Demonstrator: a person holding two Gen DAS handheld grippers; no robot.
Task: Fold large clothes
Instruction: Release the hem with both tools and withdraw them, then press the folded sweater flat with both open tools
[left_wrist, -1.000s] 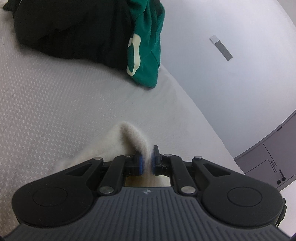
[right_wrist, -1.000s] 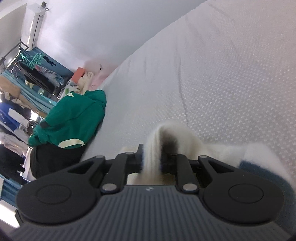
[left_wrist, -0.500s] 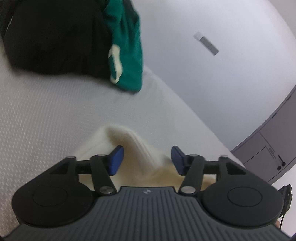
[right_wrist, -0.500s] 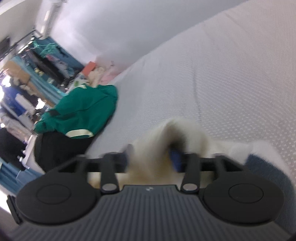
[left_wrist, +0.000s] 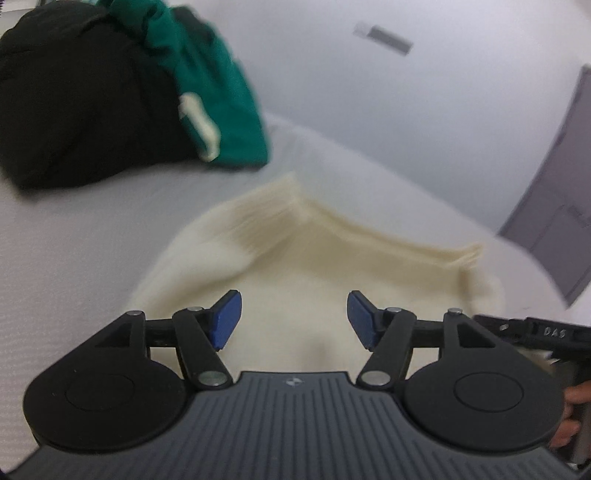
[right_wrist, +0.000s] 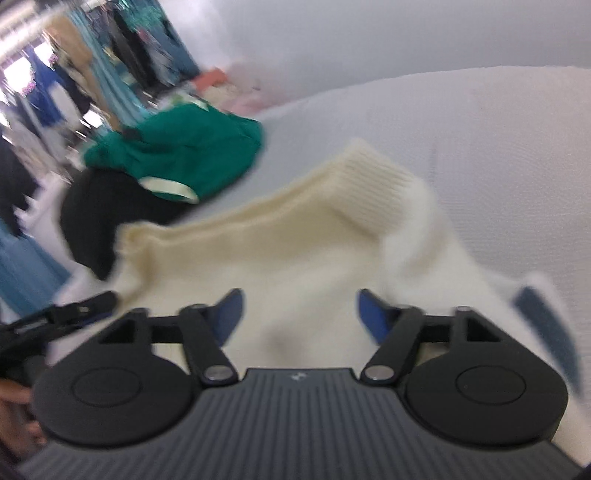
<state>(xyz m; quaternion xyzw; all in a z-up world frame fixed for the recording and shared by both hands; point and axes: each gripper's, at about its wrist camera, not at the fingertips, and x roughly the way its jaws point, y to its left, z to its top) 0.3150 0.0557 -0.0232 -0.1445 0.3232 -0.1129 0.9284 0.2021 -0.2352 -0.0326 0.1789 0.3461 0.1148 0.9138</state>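
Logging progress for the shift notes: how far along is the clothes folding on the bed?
Looks done: the cream sweater lies doubled over on the bed.
In hand: nothing. The left hand-held gripper is opening and the right hand-held gripper is closing, both pad-free above the sweater.
Left: the green hoodie and black garment sit heaped, unfolded.

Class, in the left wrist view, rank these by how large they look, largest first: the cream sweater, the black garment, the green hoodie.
1. cream sweater, though it lies nearest the camera, which inflates it.
2. black garment, close behind; this order is unsure.
3. green hoodie, clearly smallest, partly cut off at the top edge.
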